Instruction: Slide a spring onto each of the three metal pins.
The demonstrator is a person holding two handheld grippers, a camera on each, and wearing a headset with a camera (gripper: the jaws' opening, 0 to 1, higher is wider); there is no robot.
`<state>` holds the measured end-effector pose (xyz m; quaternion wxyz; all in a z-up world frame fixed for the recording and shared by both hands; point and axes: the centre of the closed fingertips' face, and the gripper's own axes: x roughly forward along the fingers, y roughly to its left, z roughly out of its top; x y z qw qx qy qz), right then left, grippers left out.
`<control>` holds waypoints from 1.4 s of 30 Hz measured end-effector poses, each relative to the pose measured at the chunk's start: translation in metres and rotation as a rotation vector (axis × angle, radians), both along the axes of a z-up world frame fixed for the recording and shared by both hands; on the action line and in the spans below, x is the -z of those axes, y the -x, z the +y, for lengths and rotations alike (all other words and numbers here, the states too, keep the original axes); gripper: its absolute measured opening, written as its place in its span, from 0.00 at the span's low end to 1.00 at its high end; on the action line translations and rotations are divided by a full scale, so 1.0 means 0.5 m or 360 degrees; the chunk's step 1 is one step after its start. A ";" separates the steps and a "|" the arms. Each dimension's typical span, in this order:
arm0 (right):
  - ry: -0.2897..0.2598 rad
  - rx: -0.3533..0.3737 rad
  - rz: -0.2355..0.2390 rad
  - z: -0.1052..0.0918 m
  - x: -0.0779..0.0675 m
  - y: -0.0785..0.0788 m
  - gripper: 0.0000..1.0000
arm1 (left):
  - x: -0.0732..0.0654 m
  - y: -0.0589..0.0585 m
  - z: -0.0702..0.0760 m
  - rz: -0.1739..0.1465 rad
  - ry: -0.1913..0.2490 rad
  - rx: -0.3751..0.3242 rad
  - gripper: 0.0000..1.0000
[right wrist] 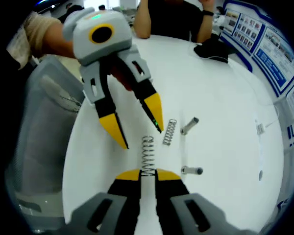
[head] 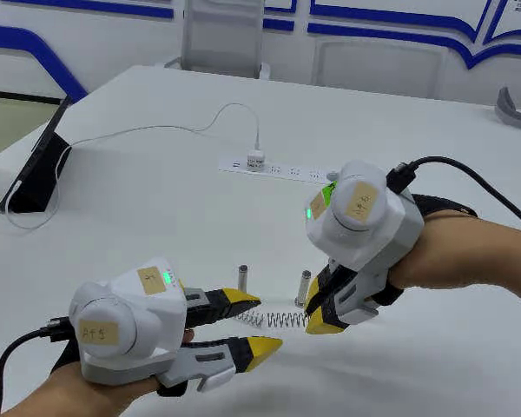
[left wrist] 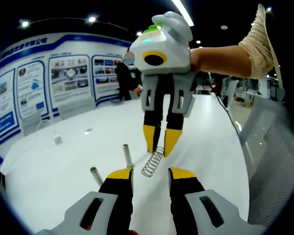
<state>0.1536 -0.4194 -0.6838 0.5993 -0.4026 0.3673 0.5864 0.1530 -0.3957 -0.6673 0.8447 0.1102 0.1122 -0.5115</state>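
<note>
Two short metal pins, one (head: pixel 242 278) to the left of the other (head: pixel 303 287), stand upright on the white table (head: pixel 156 200). My right gripper (head: pixel 314 323) is shut on one end of a coil spring (head: pixel 286 320), which reaches out past its jaws (right wrist: pixel 148 174) towards the left gripper (right wrist: pixel 141 137). A second spring (right wrist: pixel 169 131) lies loose on the table beside a pin (right wrist: pixel 188 126). My left gripper (head: pixel 269 322) is open, its yellow tips on either side of the held spring's (left wrist: pixel 153 161) free end without touching it.
A white power strip (head: pixel 278 169) with a plugged cable lies behind the pins. A dark tablet (head: pixel 36 169) leans at the table's left edge. A chair (head: pixel 226 39) stands at the far side. People stand by the wall posters (left wrist: pixel 125 78).
</note>
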 end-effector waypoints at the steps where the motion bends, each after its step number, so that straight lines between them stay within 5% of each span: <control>1: 0.0002 -0.0008 0.0001 0.001 -0.001 0.001 0.12 | 0.001 0.001 -0.002 -0.0007 -0.0005 0.0010 0.27; 13: 0.0010 -0.0050 0.0007 0.003 -0.021 0.014 0.12 | 0.011 0.006 -0.017 -0.0072 -0.0069 0.0073 0.14; 22: -0.0067 -0.0042 0.0005 0.027 -0.061 0.019 0.11 | 0.014 0.006 -0.024 -0.0084 -0.0086 0.0090 0.12; 42: -0.0090 -0.0082 -0.0044 0.058 -0.076 0.025 0.11 | 0.010 0.003 -0.032 -0.0067 -0.0062 0.0087 0.12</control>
